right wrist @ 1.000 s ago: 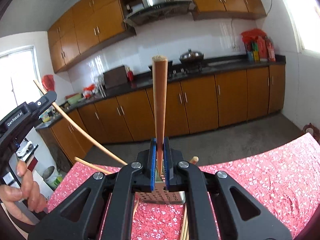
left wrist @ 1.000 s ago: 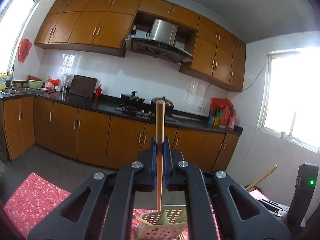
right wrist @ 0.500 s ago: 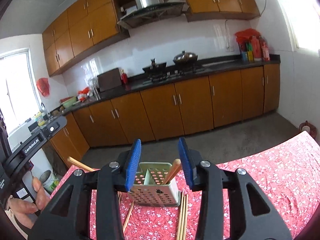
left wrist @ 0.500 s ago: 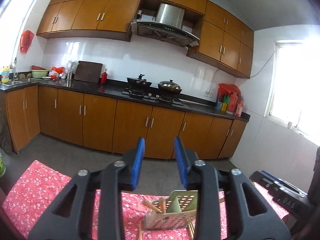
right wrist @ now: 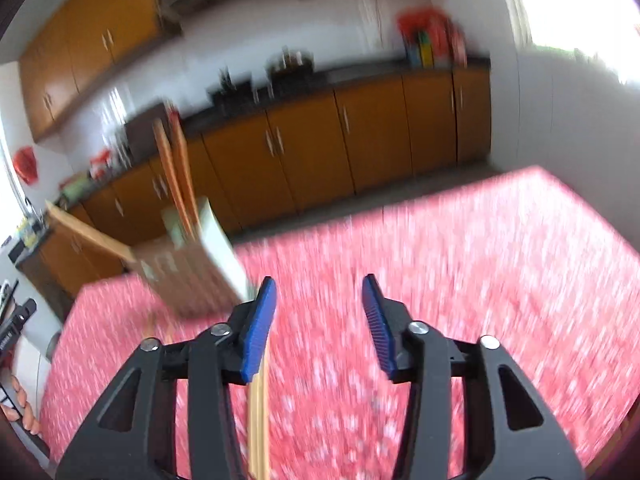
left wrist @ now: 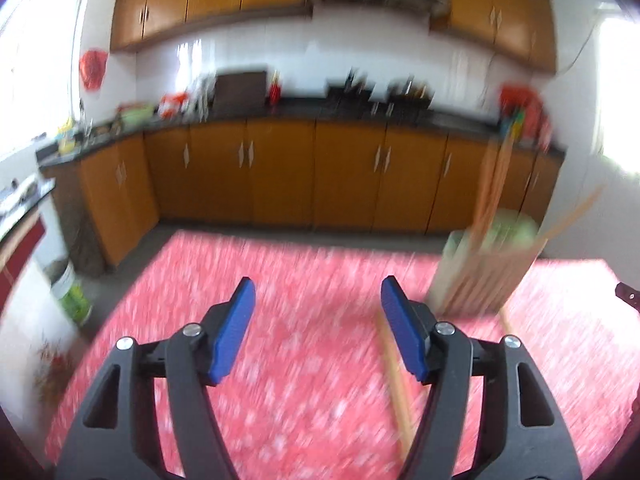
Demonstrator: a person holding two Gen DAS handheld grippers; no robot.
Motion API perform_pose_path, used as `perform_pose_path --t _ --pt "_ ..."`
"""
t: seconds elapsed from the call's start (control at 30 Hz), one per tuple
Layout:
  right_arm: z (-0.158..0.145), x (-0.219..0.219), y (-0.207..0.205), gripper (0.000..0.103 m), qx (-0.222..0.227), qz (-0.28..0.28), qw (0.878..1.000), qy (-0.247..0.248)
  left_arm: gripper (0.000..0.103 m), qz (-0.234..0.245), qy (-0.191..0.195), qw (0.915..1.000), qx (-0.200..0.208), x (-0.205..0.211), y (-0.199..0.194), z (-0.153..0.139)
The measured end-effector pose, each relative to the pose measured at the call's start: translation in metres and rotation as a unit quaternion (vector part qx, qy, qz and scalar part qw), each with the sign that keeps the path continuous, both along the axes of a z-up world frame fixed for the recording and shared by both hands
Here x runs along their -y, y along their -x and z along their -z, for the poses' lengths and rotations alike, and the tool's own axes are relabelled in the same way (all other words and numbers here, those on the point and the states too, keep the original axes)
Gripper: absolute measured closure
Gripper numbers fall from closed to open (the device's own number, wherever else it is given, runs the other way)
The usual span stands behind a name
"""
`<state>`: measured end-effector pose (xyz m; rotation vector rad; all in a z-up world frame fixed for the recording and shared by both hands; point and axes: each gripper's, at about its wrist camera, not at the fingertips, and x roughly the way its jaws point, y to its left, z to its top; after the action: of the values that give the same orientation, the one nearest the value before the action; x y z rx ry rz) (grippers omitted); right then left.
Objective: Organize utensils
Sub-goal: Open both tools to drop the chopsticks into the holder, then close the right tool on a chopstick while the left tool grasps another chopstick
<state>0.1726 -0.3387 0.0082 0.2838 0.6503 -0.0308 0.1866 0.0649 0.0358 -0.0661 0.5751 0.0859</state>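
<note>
Both views are motion-blurred. A pale green perforated utensil holder (left wrist: pixel 486 268) stands on the red floral tablecloth (left wrist: pixel 304 308) with several wooden chopsticks (left wrist: pixel 494 184) sticking up from it. It shows in the right wrist view (right wrist: pixel 192 264) at the left. My left gripper (left wrist: pixel 316 330) is open and empty, left of the holder; a loose chopstick (left wrist: pixel 396 384) lies on the cloth by its right finger. My right gripper (right wrist: pixel 318 324) is open and empty, right of the holder; loose chopsticks (right wrist: pixel 259 408) lie under its left finger.
Brown kitchen cabinets (left wrist: pixel 280 176) and a dark counter run along the far wall beyond the table edge. The other handheld gripper and a hand (right wrist: pixel 12 364) show at the left edge of the right wrist view. A bucket (left wrist: pixel 72 292) stands on the floor at left.
Both grippers released their chopsticks into the holder, opened wider and swung down and apart, the left one to the holder's left, the right one to its right.
</note>
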Motion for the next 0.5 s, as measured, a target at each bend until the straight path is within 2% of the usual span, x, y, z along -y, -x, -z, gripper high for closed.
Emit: perform_pose_path --t 0.1,0.23,0.5 --pt "0.042 -0.016 -0.004 0.075 -0.055 -0.031 0.998 -0.008 0.039 0.006 0.013 0.9982 -0.058 -0.006 0.004 0.043" --pt "0.078 -0.045 -0.008 0.085 -0.098 -0.078 0.992 -0.024 0.039 0.027 0.028 0.9942 -0.1 0.001 0.009 0.077" --pt "0.094 -0.079 -0.015 0.085 -0.123 -0.111 0.986 -0.008 0.039 0.059 0.047 0.9899 -0.12 0.018 0.014 0.096"
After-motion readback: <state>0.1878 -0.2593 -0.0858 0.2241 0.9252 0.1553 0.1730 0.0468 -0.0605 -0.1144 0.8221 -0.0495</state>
